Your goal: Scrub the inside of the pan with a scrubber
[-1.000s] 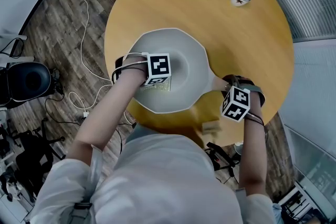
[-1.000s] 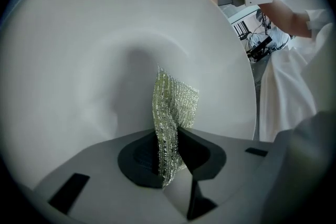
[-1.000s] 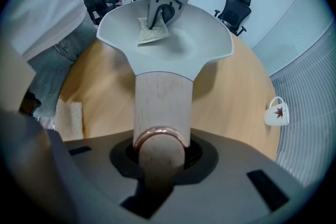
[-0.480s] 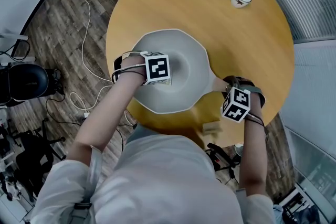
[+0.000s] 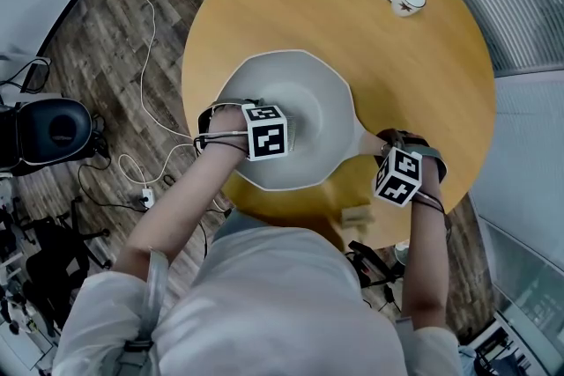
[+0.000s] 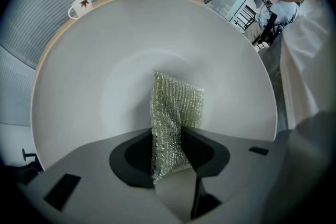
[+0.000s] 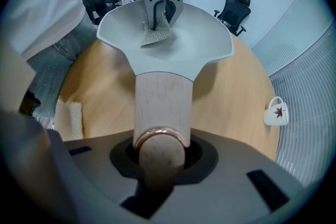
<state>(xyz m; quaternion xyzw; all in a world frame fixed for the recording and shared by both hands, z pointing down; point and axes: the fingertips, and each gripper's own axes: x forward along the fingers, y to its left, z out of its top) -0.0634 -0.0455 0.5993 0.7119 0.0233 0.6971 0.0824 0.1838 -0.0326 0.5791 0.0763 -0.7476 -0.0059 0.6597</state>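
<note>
Looks like mid-scrub: the pale, clean-looking pan [image 5: 308,92], set toward the counter's [image 5: 352,4] near edge, is steadied by its wooden handle [image 7: 161,102], clamped in the right gripper [image 7: 160,152]. The left gripper [image 6: 168,157] jaws have just been opening with the mesh scrubber [image 6: 173,107] between them, probably only lightly pinched, so a firmer squeeze is needed next.

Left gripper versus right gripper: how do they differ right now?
The left gripper has the scrubber between its jaws, which have just been opening; the right gripper is clamped on the handle. The left gripper is over the inside of the pan; the right gripper is at the near edge of the table, outside the pan's bowl. Shared: both point down and work on the same pan.
</note>
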